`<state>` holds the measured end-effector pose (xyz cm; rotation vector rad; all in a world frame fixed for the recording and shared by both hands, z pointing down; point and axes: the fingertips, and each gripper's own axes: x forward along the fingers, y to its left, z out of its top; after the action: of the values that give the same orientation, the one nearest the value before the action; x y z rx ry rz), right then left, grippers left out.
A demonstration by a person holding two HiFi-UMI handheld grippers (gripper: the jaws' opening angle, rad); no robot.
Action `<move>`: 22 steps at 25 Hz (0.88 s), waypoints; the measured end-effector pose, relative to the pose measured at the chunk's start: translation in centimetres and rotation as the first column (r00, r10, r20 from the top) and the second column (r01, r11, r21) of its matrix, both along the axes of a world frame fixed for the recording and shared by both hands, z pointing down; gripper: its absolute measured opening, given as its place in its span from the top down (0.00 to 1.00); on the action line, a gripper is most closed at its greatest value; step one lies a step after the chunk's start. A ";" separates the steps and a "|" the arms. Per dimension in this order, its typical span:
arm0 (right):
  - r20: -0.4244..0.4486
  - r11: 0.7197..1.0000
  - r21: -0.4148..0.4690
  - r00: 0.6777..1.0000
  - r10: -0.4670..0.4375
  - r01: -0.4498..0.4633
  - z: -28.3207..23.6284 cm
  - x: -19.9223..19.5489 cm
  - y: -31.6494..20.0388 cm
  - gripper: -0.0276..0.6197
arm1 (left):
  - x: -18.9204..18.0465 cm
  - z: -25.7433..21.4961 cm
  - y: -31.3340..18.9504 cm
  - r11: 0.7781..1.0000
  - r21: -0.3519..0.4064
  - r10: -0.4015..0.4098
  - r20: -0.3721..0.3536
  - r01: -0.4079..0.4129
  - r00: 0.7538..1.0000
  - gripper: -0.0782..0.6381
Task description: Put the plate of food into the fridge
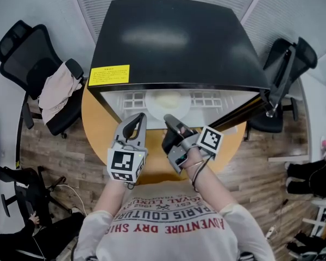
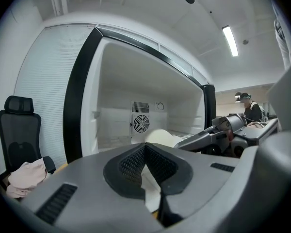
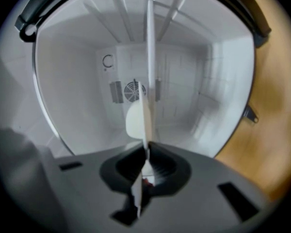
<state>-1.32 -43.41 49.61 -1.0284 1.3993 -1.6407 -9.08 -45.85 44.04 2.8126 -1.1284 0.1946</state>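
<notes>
From the head view I see the black fridge (image 1: 174, 42) standing open on the round wooden table (image 1: 98, 124), with the plate (image 1: 152, 105) already inside on the white wire shelf (image 1: 131, 99) and a pale mound of food (image 1: 169, 98) on it. That view does not show the grip. The right gripper view does: the right gripper (image 1: 172, 123) is clenched on the plate's near rim. Because that camera is rolled on its side, the plate runs edge-on from 12 to 6 o'clock, with the food bulging at 9 o'clock of the rim. The left gripper view is upright. It shows the left gripper (image 1: 139, 118) with its pads drawn together at the tips, grasping nothing, only a pale sliver visible in the slit behind them. It alone shows the fan grille (image 2: 141, 123) on the back wall, the right gripper reaching in from 3 o'clock, and a person (image 2: 250, 108) far off. In the head view bare shelf lies at 9 and 3 o'clock of the plate. The fridge's black frame edge is at 9 o'clock of the left gripper, and the open door (image 1: 244, 110) angles away at 3 o'clock, near the right gripper's marker cube.
</notes>
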 end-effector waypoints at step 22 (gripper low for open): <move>-0.092 0.999 0.051 0.996 0.013 -0.009 0.2 0.8 -2.6 0.81 | 0.5 1.1 -1.2 0.999 -0.048 -0.008 -0.025 0.006 1.000 0.86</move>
<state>-0.50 -46.00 49.78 -1.0933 1.4857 -1.5592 -8.62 -47.01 45.12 2.7610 -1.1129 0.1828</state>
